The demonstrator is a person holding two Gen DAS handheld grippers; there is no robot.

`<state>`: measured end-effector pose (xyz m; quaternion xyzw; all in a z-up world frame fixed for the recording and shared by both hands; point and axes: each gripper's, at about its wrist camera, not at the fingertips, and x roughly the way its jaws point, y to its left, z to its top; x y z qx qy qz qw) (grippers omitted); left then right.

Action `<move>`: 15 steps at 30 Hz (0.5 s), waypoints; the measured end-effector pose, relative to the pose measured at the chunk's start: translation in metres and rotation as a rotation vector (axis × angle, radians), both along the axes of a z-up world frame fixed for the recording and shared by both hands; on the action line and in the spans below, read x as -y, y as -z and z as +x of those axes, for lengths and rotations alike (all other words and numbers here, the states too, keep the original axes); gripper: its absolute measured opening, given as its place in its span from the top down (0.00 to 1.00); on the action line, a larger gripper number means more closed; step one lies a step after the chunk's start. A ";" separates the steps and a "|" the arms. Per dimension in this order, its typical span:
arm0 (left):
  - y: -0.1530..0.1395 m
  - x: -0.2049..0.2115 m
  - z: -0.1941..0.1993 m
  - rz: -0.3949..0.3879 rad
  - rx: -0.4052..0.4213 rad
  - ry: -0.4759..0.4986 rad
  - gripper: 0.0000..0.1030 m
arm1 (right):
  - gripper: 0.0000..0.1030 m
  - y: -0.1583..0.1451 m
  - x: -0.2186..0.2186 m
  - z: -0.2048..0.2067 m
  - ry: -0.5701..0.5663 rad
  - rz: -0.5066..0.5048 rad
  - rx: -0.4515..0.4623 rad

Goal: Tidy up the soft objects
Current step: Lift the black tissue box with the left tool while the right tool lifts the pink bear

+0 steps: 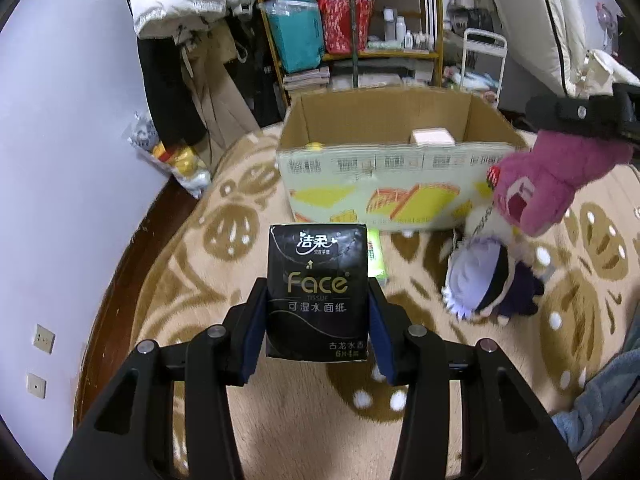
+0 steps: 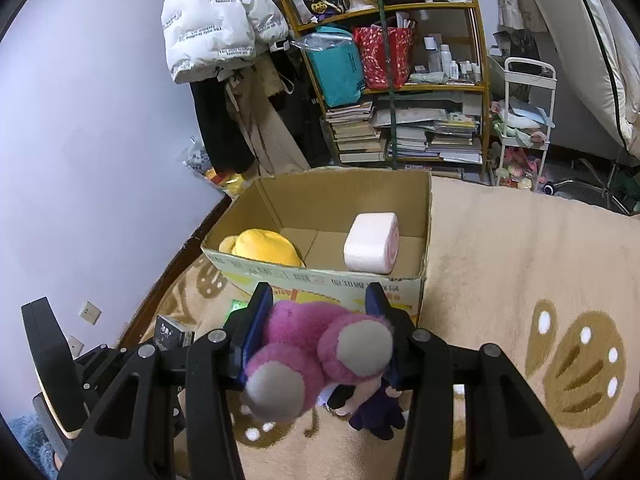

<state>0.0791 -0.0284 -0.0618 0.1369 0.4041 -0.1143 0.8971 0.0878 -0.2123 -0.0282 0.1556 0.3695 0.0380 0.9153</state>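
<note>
My left gripper (image 1: 318, 300) is shut on a black tissue pack (image 1: 318, 280), held above the carpet in front of the open cardboard box (image 1: 384, 184). My right gripper (image 2: 318, 308) is shut on a pink plush bear (image 2: 316, 344), held near the box's front wall (image 2: 320, 280); the bear also shows at the right of the left wrist view (image 1: 560, 176). In the box lie a yellow plush (image 2: 266, 248) and a pink tissue roll pack (image 2: 372, 248). A purple and white plush doll (image 1: 488, 280) lies on the carpet below the bear. A green pack (image 1: 376, 258) lies behind the black pack.
The beige patterned carpet (image 2: 520, 264) covers the floor. A cluttered shelf (image 2: 400, 92) and hanging coats (image 2: 216, 32) stand behind the box. A plastic bag of toys (image 1: 176, 156) sits by the left wall. A white cart (image 2: 524, 128) stands at the right.
</note>
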 end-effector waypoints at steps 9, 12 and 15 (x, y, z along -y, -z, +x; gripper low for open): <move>-0.035 0.014 0.005 0.001 0.133 0.050 0.56 | 0.52 -0.026 0.011 -0.004 0.012 0.039 0.062; -0.047 0.022 0.008 0.017 0.177 0.072 0.56 | 0.52 -0.039 0.014 -0.001 0.010 0.006 0.083; -0.058 0.030 0.012 0.007 0.211 0.100 0.56 | 0.52 -0.052 0.016 0.001 0.008 -0.034 0.105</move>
